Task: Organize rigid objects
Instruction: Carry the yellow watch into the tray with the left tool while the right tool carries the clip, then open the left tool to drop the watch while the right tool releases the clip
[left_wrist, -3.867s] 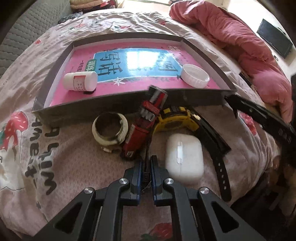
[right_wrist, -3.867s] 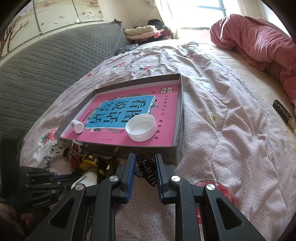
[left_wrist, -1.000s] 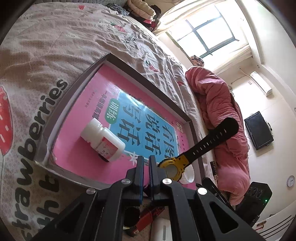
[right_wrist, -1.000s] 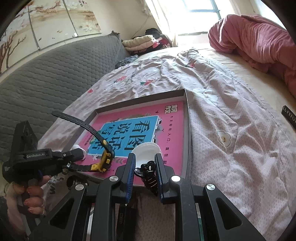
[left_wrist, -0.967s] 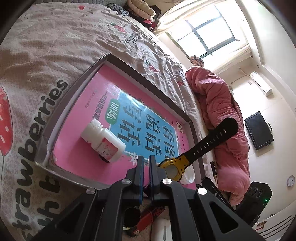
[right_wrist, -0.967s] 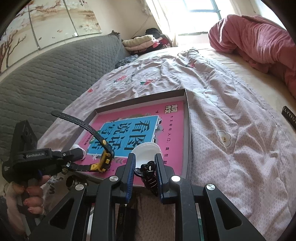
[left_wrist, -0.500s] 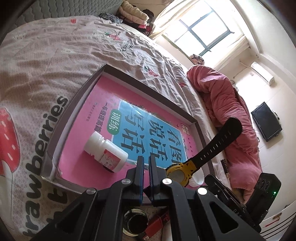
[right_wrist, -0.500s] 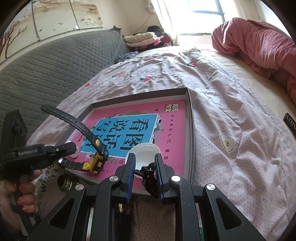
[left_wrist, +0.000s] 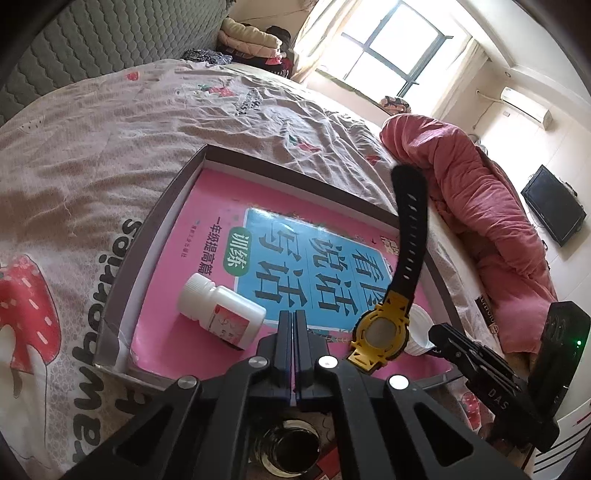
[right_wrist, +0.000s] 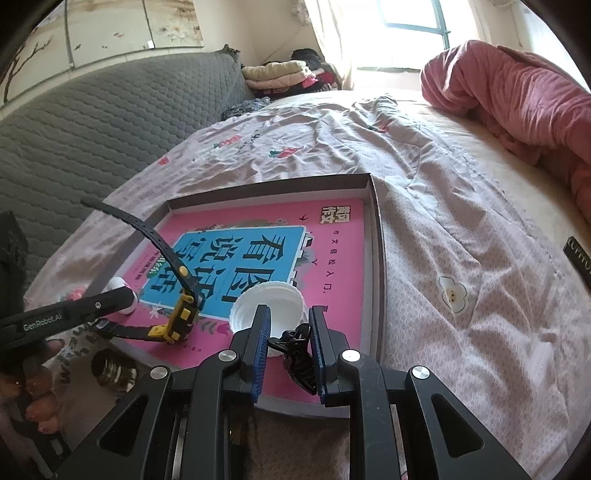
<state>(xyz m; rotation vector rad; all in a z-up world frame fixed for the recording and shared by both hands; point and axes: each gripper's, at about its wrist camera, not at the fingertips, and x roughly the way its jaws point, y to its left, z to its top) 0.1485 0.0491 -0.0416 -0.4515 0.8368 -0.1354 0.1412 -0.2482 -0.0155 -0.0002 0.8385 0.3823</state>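
Pinching a small black hair claw clip (right_wrist: 297, 354) between their blue pads, the right tongs (right_wrist: 288, 347) hung over the near edge of the shallow grey tray (right_wrist: 376, 236) on the bed (right_wrist: 461, 229), just above a white lid (right_wrist: 266, 301) lying on the pink book (right_wrist: 332, 251) inside. The left tongs (left_wrist: 294, 332) were pressed together and had just been closing, gripping one strap end of a yellow and black watch (left_wrist: 384, 330); its case hung above the book, the free strap sticking upward. A white pill bottle (left_wrist: 218, 310) lay on its side in the tray. A small jar (left_wrist: 284, 454) stood on the bedspread outside the tray's near wall.
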